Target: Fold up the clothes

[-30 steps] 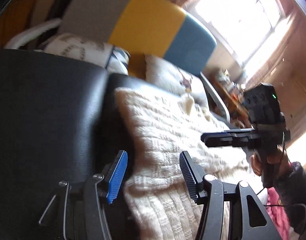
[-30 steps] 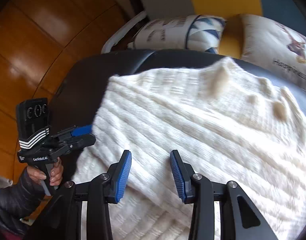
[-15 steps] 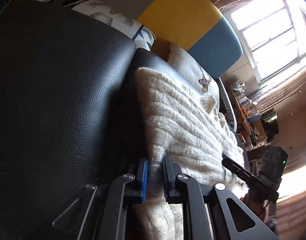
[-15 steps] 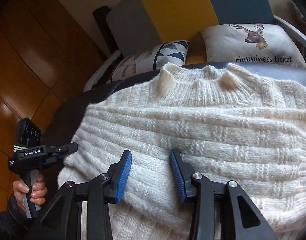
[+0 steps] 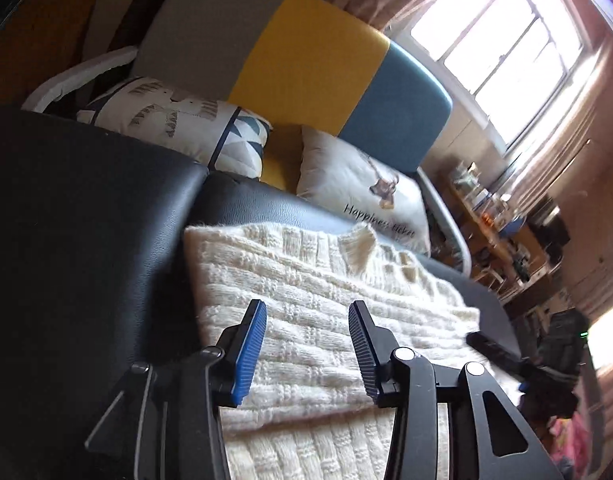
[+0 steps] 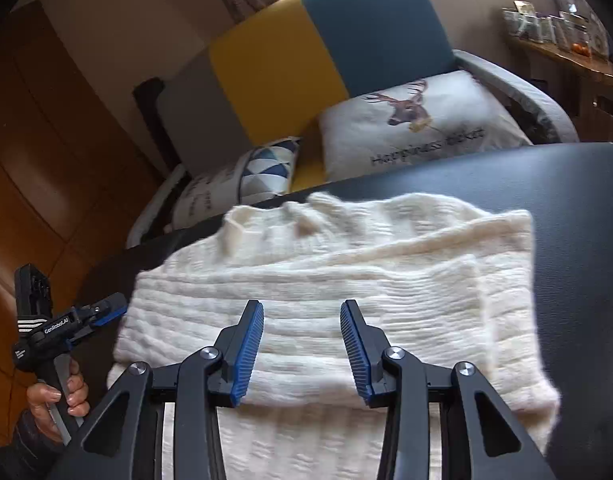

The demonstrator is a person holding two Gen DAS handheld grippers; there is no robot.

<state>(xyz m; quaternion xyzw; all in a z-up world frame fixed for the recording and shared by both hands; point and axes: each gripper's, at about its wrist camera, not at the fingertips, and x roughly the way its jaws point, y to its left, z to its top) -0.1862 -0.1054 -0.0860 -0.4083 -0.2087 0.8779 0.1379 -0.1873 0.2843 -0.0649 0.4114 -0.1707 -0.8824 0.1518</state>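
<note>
**Cream knit spread on black leather, both jaws apart above it**

In the left wrist view, the left third of the frame is black grained leather surface (image 5: 86, 216), its far left lost in shadow. At lower centre the left gripper (image 5: 306, 346) hangs over the sweater (image 5: 306, 280), its ribbed blue-faced jaws spread wide and holding nothing. The sweater is a cream, chunky, ridged knit lying flat on the leather with a folded layer on top; its near end is cut off by the bottom edge. Beyond it lie a triangle-print cushion (image 5: 178, 124) and a deer cushion (image 5: 358, 184) against a grey, yellow and blue chair back (image 5: 306, 60). At lower right the right gripper (image 5: 506, 354) is dark and blurred against window glare.

In the right wrist view, a hand (image 6: 56, 398) at lower left grips the left gripper's handle; its jaws are hard to make out. At centre the right gripper (image 6: 302, 346) has its jaws wide apart, empty, above the sweater's folded panel. The collar end is smeared by blur.
</note>
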